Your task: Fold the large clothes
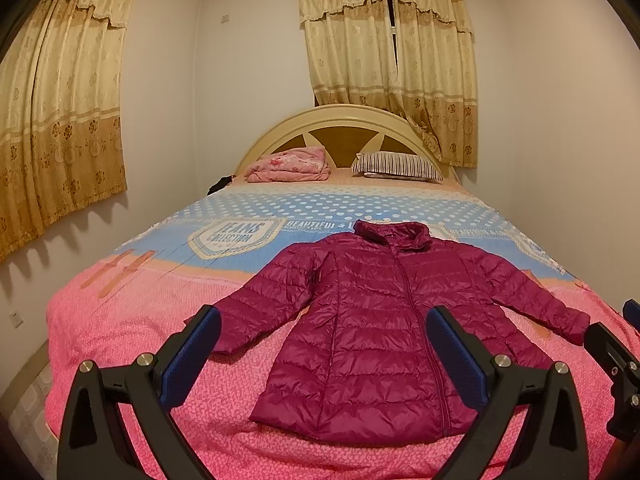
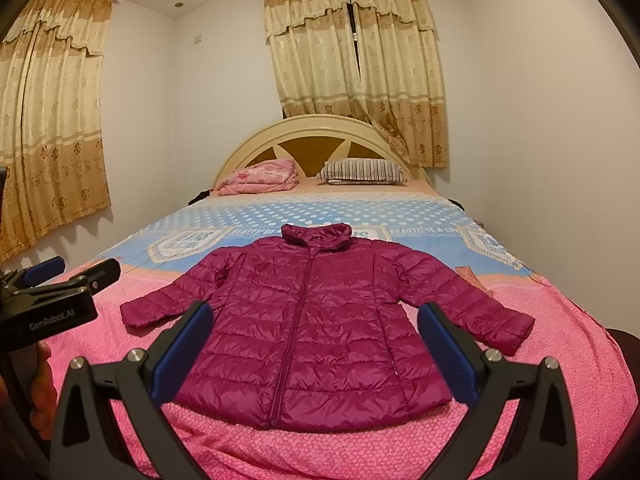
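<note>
A magenta quilted puffer jacket (image 1: 372,320) lies flat on the bed, front up, zipped, collar toward the headboard, both sleeves spread out. It also shows in the right wrist view (image 2: 320,328). My left gripper (image 1: 324,320) is open and empty, held above the bed's near end, short of the jacket's hem. My right gripper (image 2: 316,316) is open and empty, also above the near end in front of the hem. The left gripper also shows at the left edge of the right wrist view (image 2: 60,276). The right gripper shows at the right edge of the left wrist view (image 1: 624,344).
The bed has a pink and blue cover (image 1: 132,320). A folded pink blanket (image 1: 288,165) and a striped pillow (image 1: 396,166) lie by the cream headboard (image 1: 340,118). White walls stand close on both sides. Gold curtains (image 1: 60,100) hang left and behind.
</note>
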The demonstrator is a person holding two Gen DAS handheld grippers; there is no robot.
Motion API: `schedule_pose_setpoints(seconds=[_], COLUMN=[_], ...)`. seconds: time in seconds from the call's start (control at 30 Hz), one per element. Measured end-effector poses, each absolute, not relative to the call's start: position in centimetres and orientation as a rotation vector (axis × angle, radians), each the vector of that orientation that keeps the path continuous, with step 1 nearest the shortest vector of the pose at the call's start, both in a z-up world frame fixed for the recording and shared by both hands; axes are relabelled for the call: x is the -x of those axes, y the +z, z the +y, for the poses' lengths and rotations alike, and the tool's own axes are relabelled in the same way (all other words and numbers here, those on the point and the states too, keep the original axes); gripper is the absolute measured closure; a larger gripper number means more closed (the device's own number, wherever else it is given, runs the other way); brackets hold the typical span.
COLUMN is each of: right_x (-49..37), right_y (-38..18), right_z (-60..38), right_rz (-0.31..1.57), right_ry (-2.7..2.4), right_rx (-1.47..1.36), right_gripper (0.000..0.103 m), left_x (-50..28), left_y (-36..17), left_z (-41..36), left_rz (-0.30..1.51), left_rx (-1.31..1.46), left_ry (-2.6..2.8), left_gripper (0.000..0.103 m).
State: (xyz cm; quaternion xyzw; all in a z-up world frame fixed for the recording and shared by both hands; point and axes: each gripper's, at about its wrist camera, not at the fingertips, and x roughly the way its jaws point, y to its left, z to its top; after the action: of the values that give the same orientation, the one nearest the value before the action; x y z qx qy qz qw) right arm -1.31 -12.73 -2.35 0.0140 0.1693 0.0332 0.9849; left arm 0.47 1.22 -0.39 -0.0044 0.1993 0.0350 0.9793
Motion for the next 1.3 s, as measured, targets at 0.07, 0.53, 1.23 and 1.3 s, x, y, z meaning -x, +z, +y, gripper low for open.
schedule_pose_setpoints(seconds=[0.07,0.53,1.23,1.3], right_x=[1.34,1.32,1.36,1.32], right_y=[-2.38,-2.46,-2.76,-2.81], right_z=[-12.72,-12.48,-12.06,-12.10], right_rz=[0.341,0.345,0.351,0.353], right_ry=[0.068,0.072,0.076,0.078], right_rx=[-0.029,-0.027,-0.027,-0.026], right_gripper=[0.000,0.000,0.000,0.000], left_x=[-0.48,-0.56,-0.71,-0.85], left_y=[-0.46,-0.46,-0.61,-0.79], left_z=[1.25,1.20,1.26,1.26], left_rz=[0.400,0.405,0.408,0.411], left_rx=[0.010,0.009,0.008,0.005], left_ry=[0.070,0.069,0.069,0.069], left_gripper=[0.001,0.001,0.001,0.001])
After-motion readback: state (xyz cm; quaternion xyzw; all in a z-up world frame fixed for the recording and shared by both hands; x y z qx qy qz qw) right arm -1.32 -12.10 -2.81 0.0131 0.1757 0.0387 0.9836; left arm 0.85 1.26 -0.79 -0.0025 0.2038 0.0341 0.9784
